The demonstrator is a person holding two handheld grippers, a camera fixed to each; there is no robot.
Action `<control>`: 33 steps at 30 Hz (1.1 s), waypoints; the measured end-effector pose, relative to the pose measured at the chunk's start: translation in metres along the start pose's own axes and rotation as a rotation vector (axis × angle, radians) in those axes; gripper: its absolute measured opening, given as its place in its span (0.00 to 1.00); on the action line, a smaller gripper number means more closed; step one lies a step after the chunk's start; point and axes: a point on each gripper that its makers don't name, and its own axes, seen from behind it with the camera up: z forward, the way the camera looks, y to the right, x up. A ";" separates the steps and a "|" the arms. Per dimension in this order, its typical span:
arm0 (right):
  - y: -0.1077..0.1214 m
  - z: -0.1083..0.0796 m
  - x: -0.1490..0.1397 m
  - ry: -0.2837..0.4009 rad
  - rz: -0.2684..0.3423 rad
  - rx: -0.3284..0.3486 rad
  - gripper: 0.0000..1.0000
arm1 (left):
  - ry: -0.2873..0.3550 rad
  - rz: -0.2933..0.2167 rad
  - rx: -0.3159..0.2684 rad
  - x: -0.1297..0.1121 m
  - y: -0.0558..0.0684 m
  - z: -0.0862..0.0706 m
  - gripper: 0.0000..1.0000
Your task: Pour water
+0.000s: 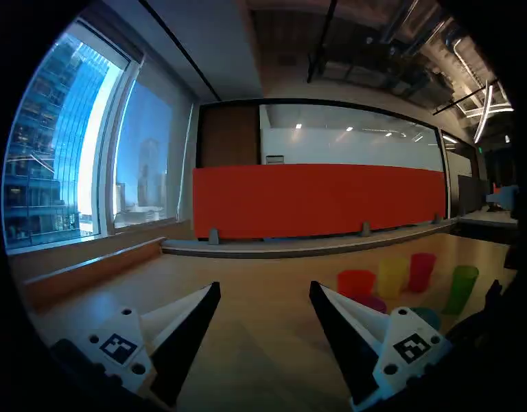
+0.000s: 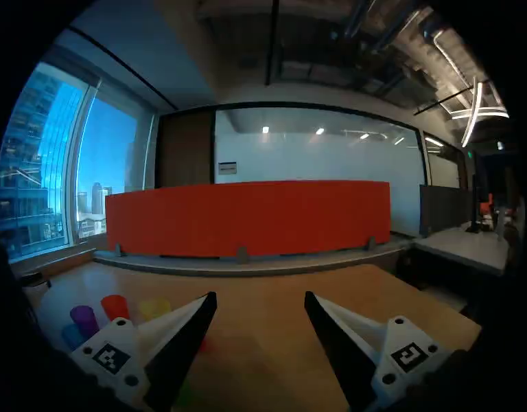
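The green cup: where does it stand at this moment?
In the left gripper view, the green cup stands at the right on the wooden table, just right of the dark red cup.

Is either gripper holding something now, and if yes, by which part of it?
Nothing is held. Both the left gripper and the right gripper are open, with nothing between their fingers; the cups stand apart from them.
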 end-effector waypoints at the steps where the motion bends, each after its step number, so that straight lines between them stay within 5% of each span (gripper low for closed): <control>1: 0.000 0.000 0.000 -0.001 0.000 -0.001 0.99 | 0.000 -0.003 -0.002 -0.001 0.000 0.000 0.96; 33: 0.001 -0.009 0.012 0.015 0.007 -0.004 0.99 | -0.012 -0.016 -0.014 -0.009 -0.001 0.002 0.97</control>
